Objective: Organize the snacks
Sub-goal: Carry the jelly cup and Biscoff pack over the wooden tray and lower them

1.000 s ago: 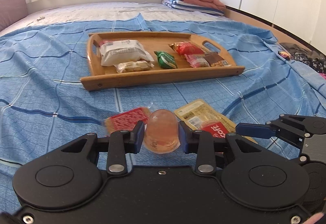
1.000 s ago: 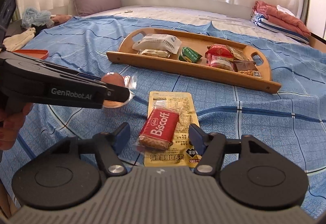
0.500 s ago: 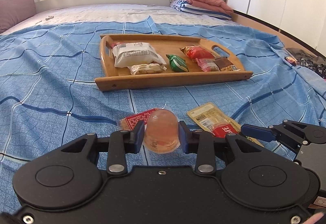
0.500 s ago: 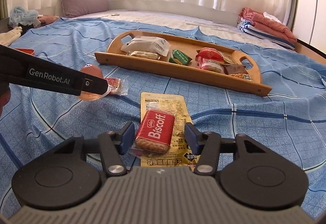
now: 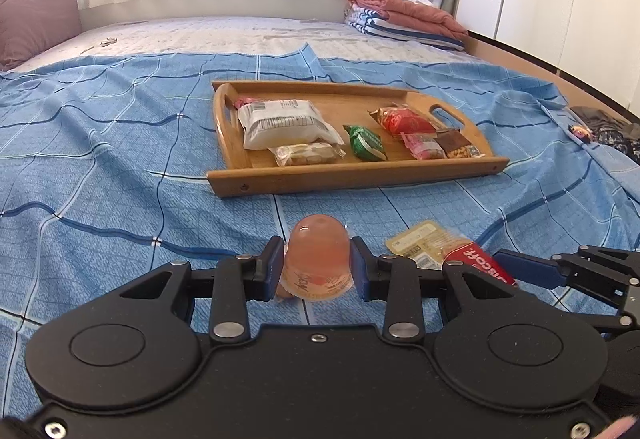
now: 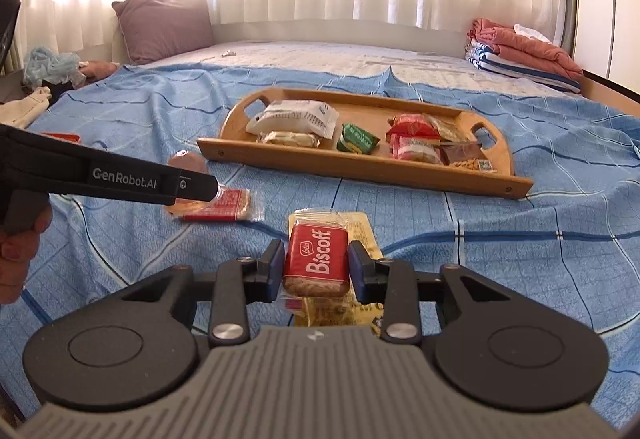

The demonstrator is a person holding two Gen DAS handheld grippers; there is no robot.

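Observation:
My left gripper (image 5: pixel 317 266) is shut on a pink jelly cup (image 5: pixel 316 257) and holds it above the blue bedspread; it also shows in the right wrist view (image 6: pixel 188 181). My right gripper (image 6: pixel 316 267) is shut on a red Biscoff biscuit pack (image 6: pixel 317 258), just above a yellow snack packet (image 6: pixel 356 235). A red wrapped snack (image 6: pixel 224 205) lies on the bedspread to the left. The wooden tray (image 5: pixel 352 173) ahead holds several snacks: a white bag (image 5: pixel 282 123), a green pack (image 5: pixel 366 143), red packs (image 5: pixel 406 119).
The tray also shows in the right wrist view (image 6: pixel 360 169). Folded blankets (image 5: pixel 404 17) lie at the far right of the bed. A mauve pillow (image 6: pixel 162 25) sits at the far left. Clothes (image 6: pixel 48 67) lie at the left edge.
My right gripper's fingers closed onto the Biscoff pack. My left gripper carried the jelly cup up and toward the tray, leaving the red wrapped snack behind.

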